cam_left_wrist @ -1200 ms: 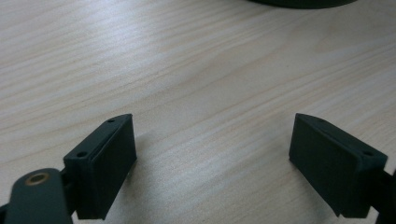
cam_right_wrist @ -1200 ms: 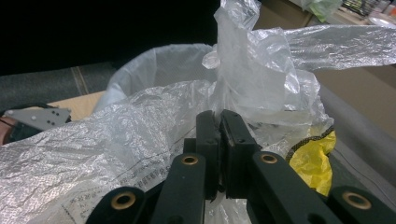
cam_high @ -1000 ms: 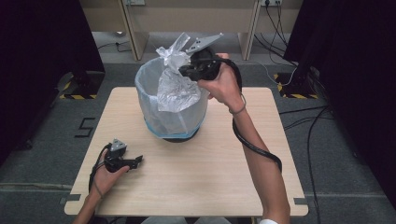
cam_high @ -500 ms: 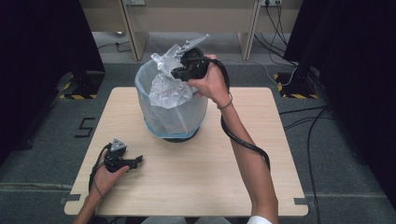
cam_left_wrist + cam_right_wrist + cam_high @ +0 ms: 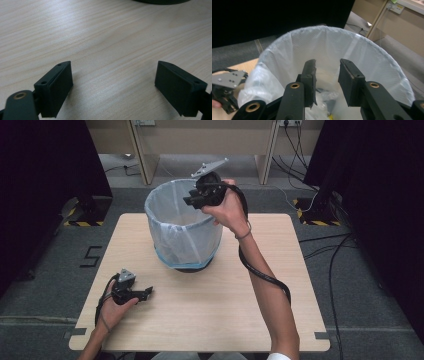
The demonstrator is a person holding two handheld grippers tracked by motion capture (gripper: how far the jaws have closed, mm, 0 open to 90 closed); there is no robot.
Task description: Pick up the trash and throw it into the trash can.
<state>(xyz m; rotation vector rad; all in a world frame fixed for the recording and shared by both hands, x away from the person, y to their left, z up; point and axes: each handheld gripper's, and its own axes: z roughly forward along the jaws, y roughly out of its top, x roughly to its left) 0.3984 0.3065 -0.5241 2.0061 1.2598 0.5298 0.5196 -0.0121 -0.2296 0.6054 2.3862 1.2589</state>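
Note:
A bin with a white liner [image 5: 185,237] stands at the back middle of the wooden table [image 5: 210,315]. My right gripper [image 5: 189,201] hovers over the bin's far right rim, pointing down into it. In the right gripper view its jaws [image 5: 327,67] stand apart with nothing between them, above the liner [image 5: 294,42]. Crumpled clear plastic [image 5: 324,96] and a bit of something yellow [image 5: 329,116] lie at the bottom. My left gripper [image 5: 146,293] rests on the table near the front left, open and empty, its jaws wide over bare wood [image 5: 115,77].
The bin's dark base [image 5: 160,1] shows at the top of the left gripper view. A cable [image 5: 265,275] trails along the right forearm. Floor cables [image 5: 330,240] lie at the right, and a floor marking [image 5: 90,256] at the left. Dark curtains flank the table.
The right gripper held a crumpled clear plastic bag above the bin, moved left over it and opened; the bag now lies inside. The left gripper has not moved.

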